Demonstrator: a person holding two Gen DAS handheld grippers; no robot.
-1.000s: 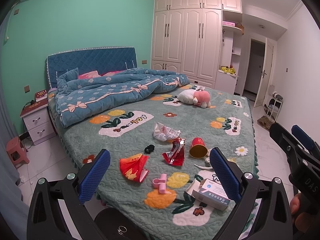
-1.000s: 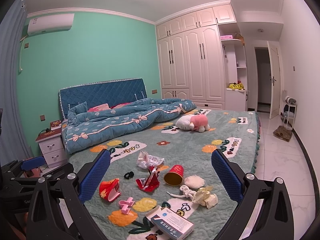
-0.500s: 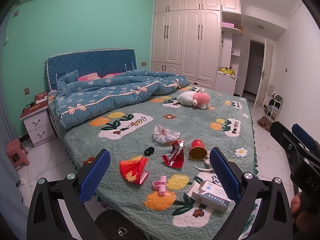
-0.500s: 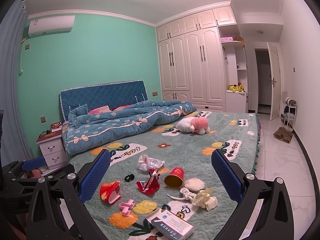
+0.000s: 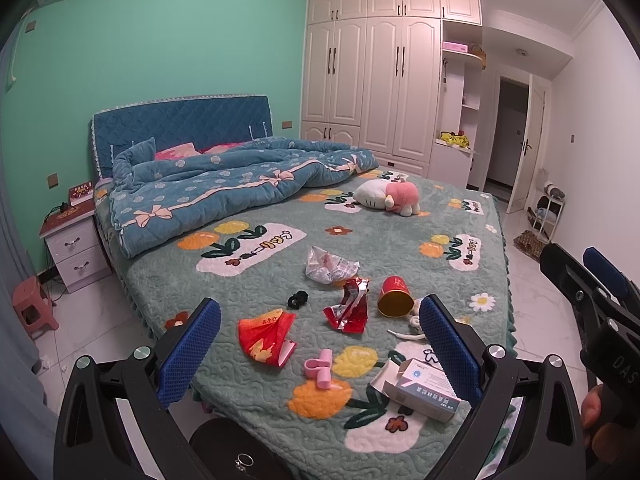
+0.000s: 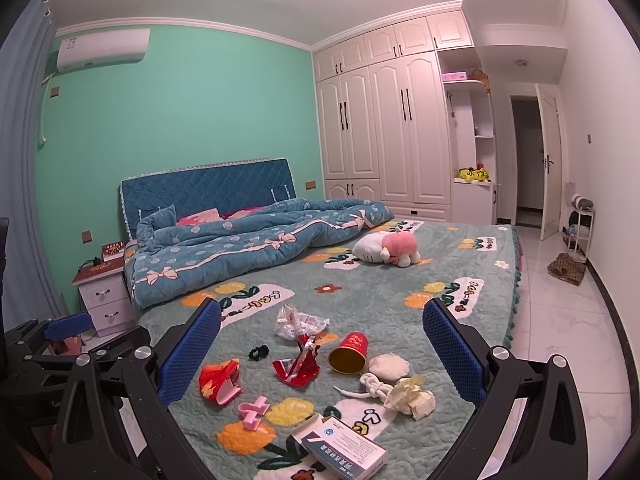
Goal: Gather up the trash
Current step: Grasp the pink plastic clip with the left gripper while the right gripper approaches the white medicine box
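Both tongs are held back from the foot of the bed (image 5: 280, 264), nothing touched yet. Left gripper (image 5: 320, 344): jaws spread wide, empty. Right gripper (image 6: 322, 352): same, wide open, empty.

Landmark: red cup (image 6: 350, 353), lying on its side on the green bedspread, mouth toward the cameras.

Trash relative to the red cup:
- torn red foil wrapper (image 6: 298, 366) just to its left
- clear crumpled plastic bag (image 6: 298, 322) behind it, to the left
- red folded paper packet (image 6: 220, 380) further left, nearer the bed edge
- white-and-blue carton (image 6: 344, 450) in front, at the near edge of the bed
- crumpled cream tissue wad (image 6: 412, 398) in front, to the right

Also near the cup, probably not trash: black hair tie (image 6: 258, 353) to the left, pink clip (image 6: 252, 412) in front and left, white round pad (image 6: 388, 366) touching or just beside it on the right, knotted white cord (image 6: 372, 386) in front. No bin is identifiable in either view.

Risks, judged:
1. Wrong item picked. Keepers sit mixed among the litter; a wide jaw closing near the cup may take the pad or cord too.
2. Cup rolls. On its side on soft quilting, a push from one finger likely sends it away.
3. Foil and bag are thin and flat; the jaws may pinch bedspread pile with them.
4. Carton sits at the edge; a nudge may tip it to the floor.
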